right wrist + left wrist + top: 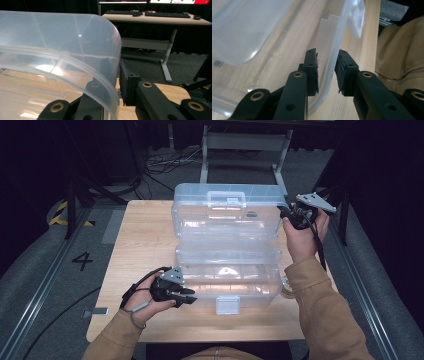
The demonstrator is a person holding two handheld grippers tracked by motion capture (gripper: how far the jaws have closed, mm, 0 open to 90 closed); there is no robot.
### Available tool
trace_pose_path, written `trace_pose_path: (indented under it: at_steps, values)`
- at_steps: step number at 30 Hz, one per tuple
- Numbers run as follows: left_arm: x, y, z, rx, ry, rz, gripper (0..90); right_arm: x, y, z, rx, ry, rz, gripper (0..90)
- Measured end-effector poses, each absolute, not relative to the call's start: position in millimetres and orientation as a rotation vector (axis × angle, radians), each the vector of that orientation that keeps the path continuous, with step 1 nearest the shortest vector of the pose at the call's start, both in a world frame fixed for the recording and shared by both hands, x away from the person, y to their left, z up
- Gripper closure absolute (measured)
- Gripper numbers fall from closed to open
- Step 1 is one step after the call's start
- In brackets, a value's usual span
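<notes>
Left gripper view: left tool [326, 72] straddles the clear box [227, 240] wall, unclamped — right tool [113, 82] pinches the lid (slippery plastic); it could slip free.

Clear plastic hinged storage box [227, 250], lid raised: occupies the middle and far half of the pale wooden bench [140, 245].
Bare bench strip on the left of the box: open from near edge to far edge.
Near edge in front of the box: narrow free strip, partly taken by the left tool [186, 296] at the box's front-left corner.
Right side: right tool [287, 215] against the lid's edge; little bench left beside the box there.
</notes>
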State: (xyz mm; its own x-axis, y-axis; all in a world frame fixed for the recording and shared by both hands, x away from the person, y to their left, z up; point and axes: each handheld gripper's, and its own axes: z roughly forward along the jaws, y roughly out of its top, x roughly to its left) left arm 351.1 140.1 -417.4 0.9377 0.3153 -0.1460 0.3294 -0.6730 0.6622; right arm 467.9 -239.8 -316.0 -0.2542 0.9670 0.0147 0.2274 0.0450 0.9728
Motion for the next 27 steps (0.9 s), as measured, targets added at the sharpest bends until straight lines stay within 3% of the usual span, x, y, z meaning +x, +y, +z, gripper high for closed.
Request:
trace_pose_path:
  at_steps: [4, 27]
  values:
    - [353, 136, -424, 2.33, 0.421, -0.047, 76.9, 468, -240, -316, 1.238, 1.584, 1.268, 81.3]
    - [353, 138, -426, 2.304, 0.422, -0.054, 77.2, 478, -240, -315, 1.245, 1.595, 1.258, 81.9]
